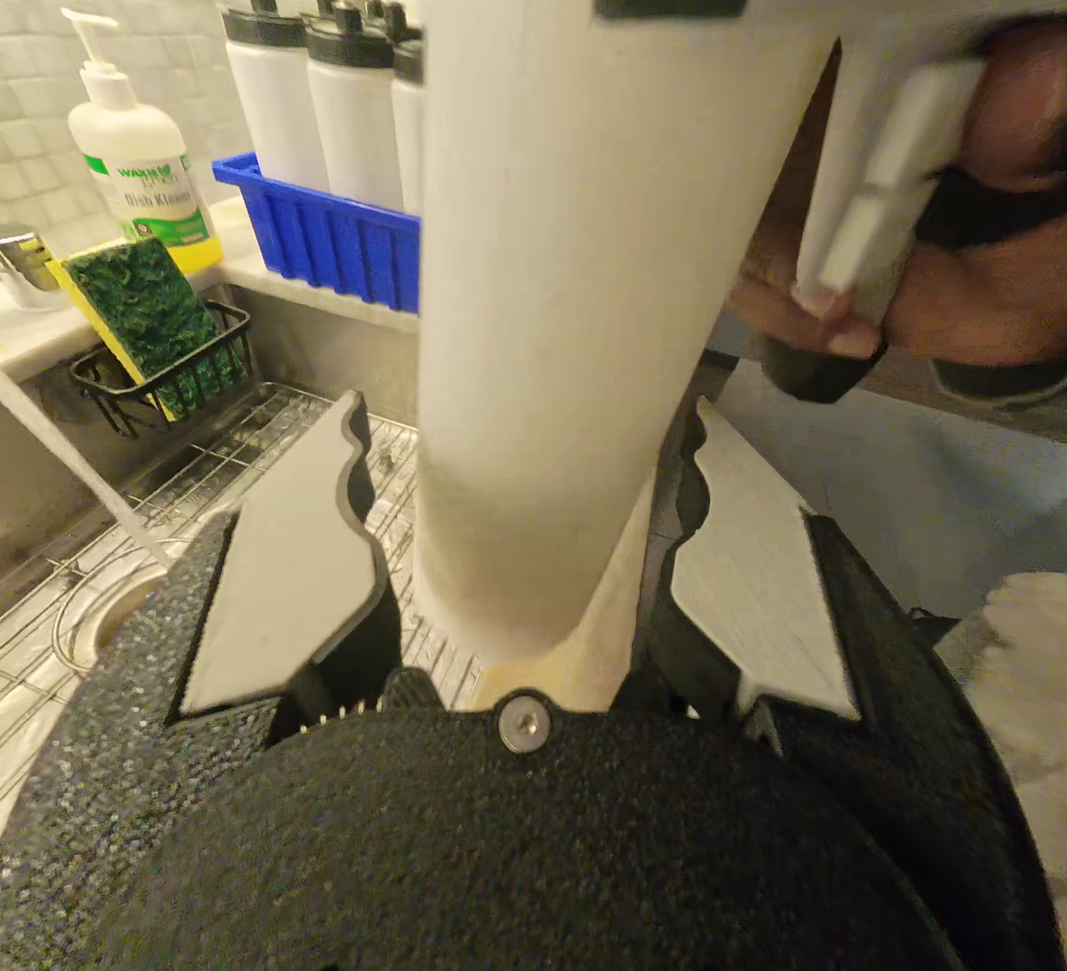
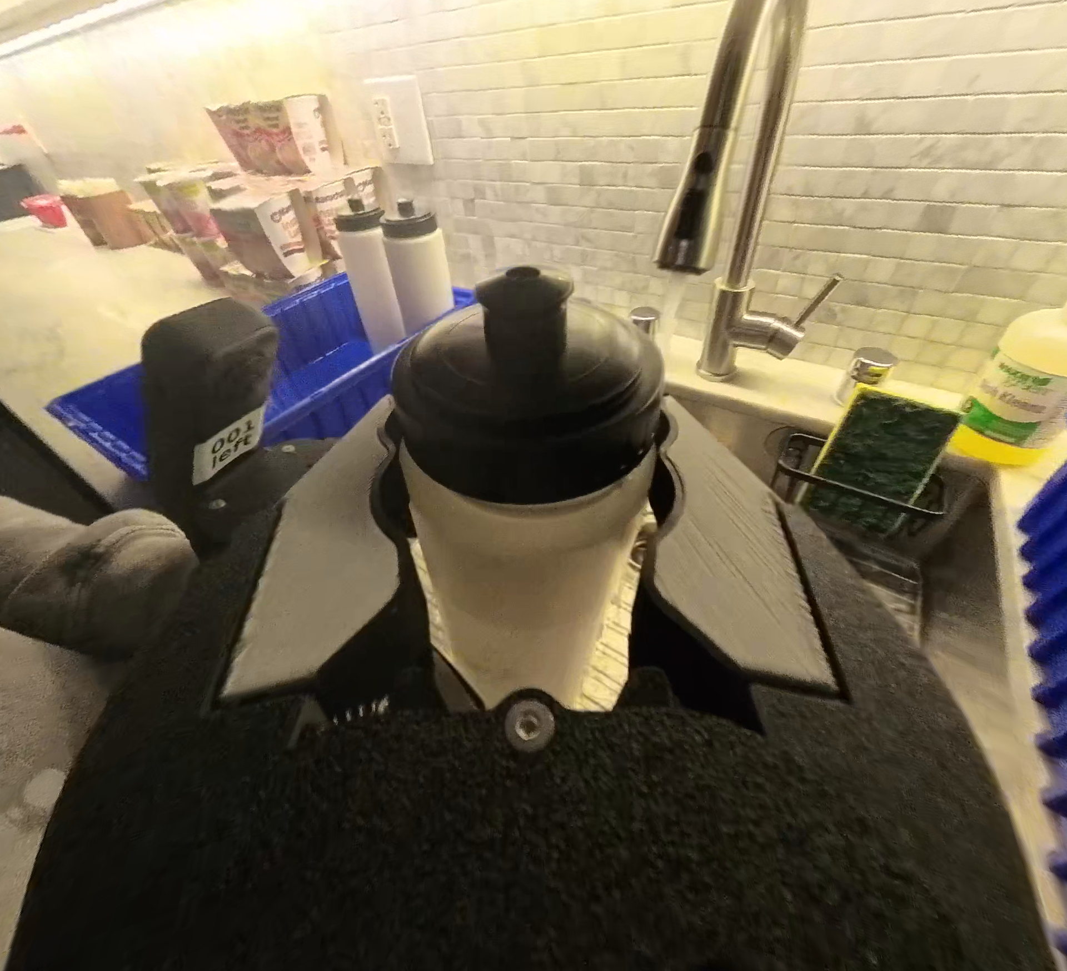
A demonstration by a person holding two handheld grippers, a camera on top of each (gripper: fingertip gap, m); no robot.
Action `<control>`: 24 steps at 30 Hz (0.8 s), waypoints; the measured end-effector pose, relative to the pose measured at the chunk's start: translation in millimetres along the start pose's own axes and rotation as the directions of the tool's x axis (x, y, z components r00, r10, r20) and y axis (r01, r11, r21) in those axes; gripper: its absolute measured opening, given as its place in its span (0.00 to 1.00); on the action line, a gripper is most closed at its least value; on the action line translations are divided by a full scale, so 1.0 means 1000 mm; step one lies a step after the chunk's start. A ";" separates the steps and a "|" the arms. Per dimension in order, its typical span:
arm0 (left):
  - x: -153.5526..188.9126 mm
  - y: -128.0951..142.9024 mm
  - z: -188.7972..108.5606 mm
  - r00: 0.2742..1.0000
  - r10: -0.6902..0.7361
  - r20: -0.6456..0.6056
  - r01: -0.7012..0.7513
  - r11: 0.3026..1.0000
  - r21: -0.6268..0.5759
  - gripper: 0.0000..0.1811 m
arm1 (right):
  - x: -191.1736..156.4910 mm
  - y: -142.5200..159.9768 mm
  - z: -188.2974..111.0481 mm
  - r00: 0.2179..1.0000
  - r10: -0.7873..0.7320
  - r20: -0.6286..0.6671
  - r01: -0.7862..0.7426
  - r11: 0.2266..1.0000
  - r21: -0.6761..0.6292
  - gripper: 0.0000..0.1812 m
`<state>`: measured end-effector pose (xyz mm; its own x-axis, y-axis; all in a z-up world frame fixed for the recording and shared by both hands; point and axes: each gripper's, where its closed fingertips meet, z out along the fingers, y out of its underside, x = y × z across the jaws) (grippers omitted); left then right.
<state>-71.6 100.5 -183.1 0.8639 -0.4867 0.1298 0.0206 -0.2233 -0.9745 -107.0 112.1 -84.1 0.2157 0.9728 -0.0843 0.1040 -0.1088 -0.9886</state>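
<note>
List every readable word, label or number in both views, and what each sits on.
I don't transcribe writing; these things bear it:
Soap bottle: green-and-white label, legible.
Black handle: white sticker, legible.
Cartons on the counter: print blurred.
White bottle in the right tool: none visible.

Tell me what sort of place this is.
Most likely a kitchen sink area, perhaps a shared or office one. A gooseneck faucet runs water into a steel sink against a tiled backsplash, and a sponge sits in a caddy beside a dish soap bottle.
</note>
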 end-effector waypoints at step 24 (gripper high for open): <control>-0.107 -0.054 -0.022 0.799 -0.145 0.584 0.065 0.986 0.155 0.53 | 0.415 -0.007 -0.075 0.910 -0.062 -0.410 0.056 0.998 -0.028 0.47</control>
<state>-175.7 146.1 -140.4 0.9809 0.1369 0.1379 0.1547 -0.1209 -0.9805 54.1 501.1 -102.6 0.5878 0.8082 0.0360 0.1431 -0.0600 -0.9879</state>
